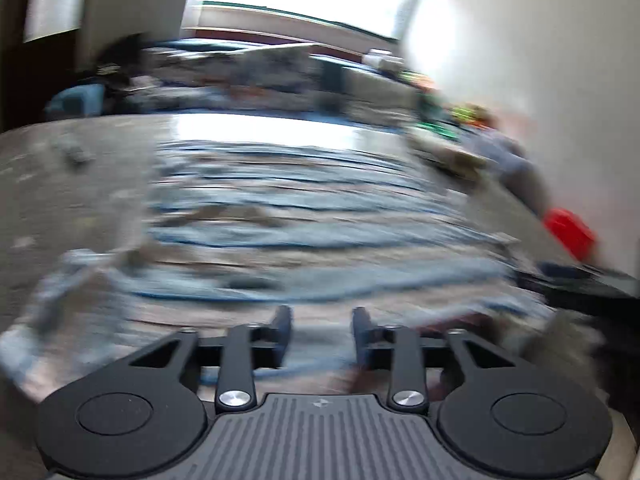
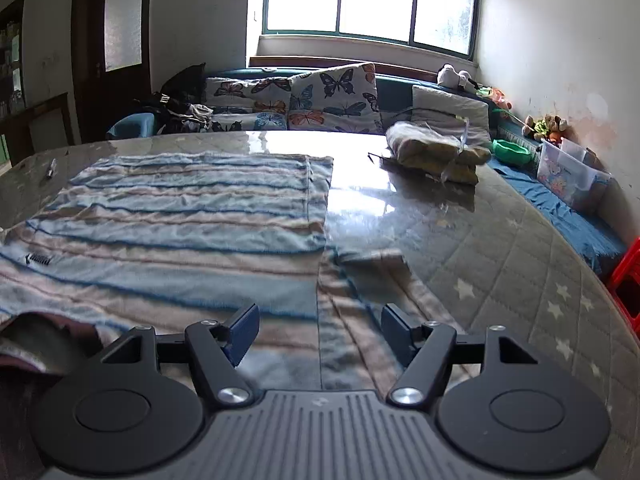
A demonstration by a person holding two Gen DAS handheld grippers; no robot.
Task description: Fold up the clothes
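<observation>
**Both tongs open over the striped garment**

Left tongs (image 1: 322, 328) gape empty, garment (image 2: 180, 216) spread just ahead on the bench (image 2: 500, 240), stripes running crosswise. Right tongs (image 2: 320, 330) wide open over its right sleeve, nearer that edge.

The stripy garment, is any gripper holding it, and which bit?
Neither. The left gripper and the right gripper both have open fingers above the stripy garment, pinching nothing.
</observation>
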